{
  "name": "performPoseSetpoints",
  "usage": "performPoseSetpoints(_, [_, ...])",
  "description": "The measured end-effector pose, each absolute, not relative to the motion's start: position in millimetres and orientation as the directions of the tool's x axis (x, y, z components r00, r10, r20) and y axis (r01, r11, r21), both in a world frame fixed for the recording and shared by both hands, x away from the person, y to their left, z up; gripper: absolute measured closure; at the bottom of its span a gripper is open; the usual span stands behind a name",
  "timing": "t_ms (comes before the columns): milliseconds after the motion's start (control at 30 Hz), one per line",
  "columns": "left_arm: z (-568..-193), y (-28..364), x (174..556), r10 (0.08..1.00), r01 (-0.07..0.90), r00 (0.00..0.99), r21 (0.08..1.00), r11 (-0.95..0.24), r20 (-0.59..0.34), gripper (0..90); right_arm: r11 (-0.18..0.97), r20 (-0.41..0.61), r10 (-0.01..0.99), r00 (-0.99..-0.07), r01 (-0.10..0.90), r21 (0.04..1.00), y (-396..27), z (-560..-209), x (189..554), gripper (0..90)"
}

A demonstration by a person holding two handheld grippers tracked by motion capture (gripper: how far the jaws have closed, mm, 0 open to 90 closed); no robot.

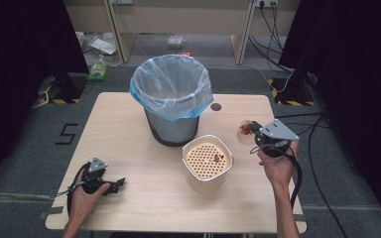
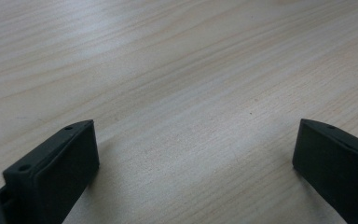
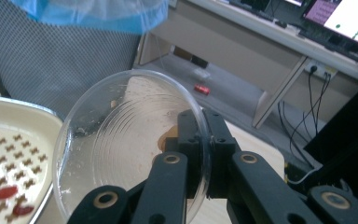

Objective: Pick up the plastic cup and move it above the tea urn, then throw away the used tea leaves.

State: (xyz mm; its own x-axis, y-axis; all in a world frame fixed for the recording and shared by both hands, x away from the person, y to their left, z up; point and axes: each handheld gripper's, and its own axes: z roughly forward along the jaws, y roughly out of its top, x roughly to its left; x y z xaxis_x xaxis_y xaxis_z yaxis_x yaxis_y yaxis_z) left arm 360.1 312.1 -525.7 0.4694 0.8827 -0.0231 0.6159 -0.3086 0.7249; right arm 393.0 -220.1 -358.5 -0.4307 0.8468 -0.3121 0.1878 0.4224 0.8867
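Observation:
My right gripper (image 1: 255,131) is raised over the table's right side, shut on the rim of a clear round plastic dish (image 1: 244,132) with reddish-brown scraps in it. In the right gripper view the dish (image 3: 121,149) stands nearly on edge, smeared inside, its rim pinched between the jaws of the right gripper (image 3: 200,135). Left of it sits a cream square container (image 1: 187,171) with a perforated insert and a few red bits (image 1: 219,158). Behind that stands a grey bin (image 1: 171,126) with a clear, blue-edged liner. My left gripper (image 1: 119,183) rests open on the table at front left, its jaws wide over bare wood (image 2: 196,140).
A small dark round hole (image 1: 216,106) marks the wooden table (image 1: 129,129) beside the bin. Cables (image 1: 307,129) trail off the right edge. Beyond the table, desk legs and litter stand on the floor (image 1: 101,47).

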Motion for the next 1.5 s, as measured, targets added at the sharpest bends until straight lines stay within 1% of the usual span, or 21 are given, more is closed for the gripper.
performPoseSetpoints(167, [-525.7, 312.1, 360.2, 0.883, 0.616, 0.469, 0.725, -0.308, -0.024, 0.0, 0.438, -0.337, 0.828, -0.447, 0.142, 0.888, -208.0, -355.8, 395.7, 87.6])
performPoseSetpoints(500, [-525.7, 312.1, 360.2, 0.883, 0.616, 0.469, 0.725, -0.308, -0.023, 0.0, 0.507, -0.438, 0.785, -0.438, 0.049, 0.86, -184.5, -351.8, 391.2, 87.6])
performPoseSetpoints(667, [-525.7, 312.1, 360.2, 0.883, 0.616, 0.469, 0.725, -0.308, -0.023, 0.0, 0.493, -0.429, 0.78, -0.456, 0.024, 0.87, -178.6, -352.5, 391.6, 87.6])
performPoseSetpoints(867, [-525.7, 312.1, 360.2, 0.883, 0.616, 0.469, 0.725, -0.308, -0.023, 0.0, 0.524, -0.492, 0.755, -0.434, -0.052, 0.85, -168.2, -354.2, 393.2, 87.7])
performPoseSetpoints(1033, [-525.7, 312.1, 360.1, 0.883, 0.616, 0.469, 0.725, -0.309, -0.023, 0.0, 0.585, -0.587, 0.694, -0.416, -0.149, 0.797, -153.7, -358.9, 387.9, 87.8])
performPoseSetpoints(1133, [-525.7, 312.1, 360.2, 0.883, 0.616, 0.469, 0.725, -0.309, -0.023, 0.0, 0.623, -0.646, 0.657, -0.387, -0.203, 0.755, -146.7, -361.8, 383.1, 87.8])
performPoseSetpoints(1167, [-525.7, 312.1, 360.2, 0.883, 0.616, 0.469, 0.725, -0.308, -0.024, 0.0, 0.645, -0.68, 0.63, -0.375, -0.236, 0.727, -143.0, -362.9, 378.8, 87.9])
performPoseSetpoints(1200, [-525.7, 312.1, 360.1, 0.883, 0.616, 0.469, 0.725, -0.309, -0.023, 0.0, 0.645, -0.68, 0.63, -0.375, -0.236, 0.727, -143.0, -362.9, 378.8, 87.9])
performPoseSetpoints(1300, [-525.7, 312.1, 360.2, 0.883, 0.616, 0.469, 0.725, -0.308, -0.023, 0.0, 0.695, -0.736, 0.583, -0.345, -0.258, 0.671, -136.1, -366.6, 372.3, 87.8])
performPoseSetpoints(1400, [-525.7, 312.1, 360.1, 0.883, 0.616, 0.469, 0.725, -0.309, -0.023, 0.0, 0.763, -0.816, 0.505, -0.281, -0.297, 0.574, -128.6, -372.2, 367.3, 87.9])
performPoseSetpoints(1500, [-525.7, 312.1, 360.1, 0.883, 0.616, 0.469, 0.725, -0.308, -0.023, 0.0, 0.789, -0.852, 0.467, -0.235, -0.324, 0.522, -122.5, -376.4, 365.7, 88.1])
